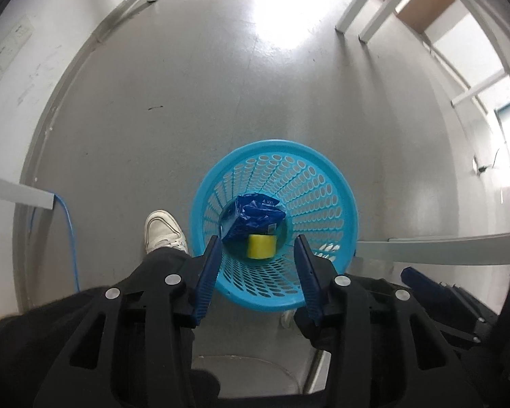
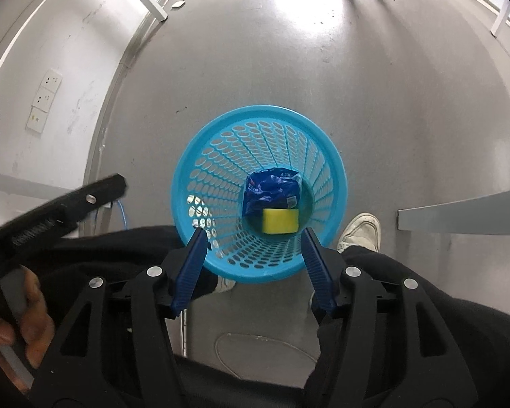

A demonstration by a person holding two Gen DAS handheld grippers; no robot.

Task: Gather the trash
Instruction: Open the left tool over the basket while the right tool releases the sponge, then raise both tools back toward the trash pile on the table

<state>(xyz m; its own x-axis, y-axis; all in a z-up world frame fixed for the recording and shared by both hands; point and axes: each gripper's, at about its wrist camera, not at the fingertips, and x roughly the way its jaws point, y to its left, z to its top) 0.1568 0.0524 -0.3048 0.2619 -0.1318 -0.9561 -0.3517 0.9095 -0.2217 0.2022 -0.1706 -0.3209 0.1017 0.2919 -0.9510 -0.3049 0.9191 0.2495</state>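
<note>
A light blue perforated waste basket (image 1: 336, 183) (image 2: 221, 129) stands on the grey floor below both grippers. At its bottom lie a crumpled dark blue wrapper (image 1: 251, 217) (image 2: 272, 192) and a yellow sponge block (image 1: 261, 246) (image 2: 279, 221). My left gripper (image 1: 257, 250) hangs over the basket's near rim, open, with nothing between its blue fingers. My right gripper (image 2: 255, 241) hovers over the same rim, also open and holding nothing. In the right wrist view the left gripper (image 2: 68, 204) shows at the left edge, held by a hand (image 2: 20, 319).
The person's white shoes (image 1: 163, 231) (image 2: 360, 234) and dark trousers stand close to the basket. A blue cable (image 1: 69, 238) runs down by the wall on the left. White table legs (image 1: 353, 10) stand at the back. A grey shelf edge (image 2: 459, 217) juts in from the right.
</note>
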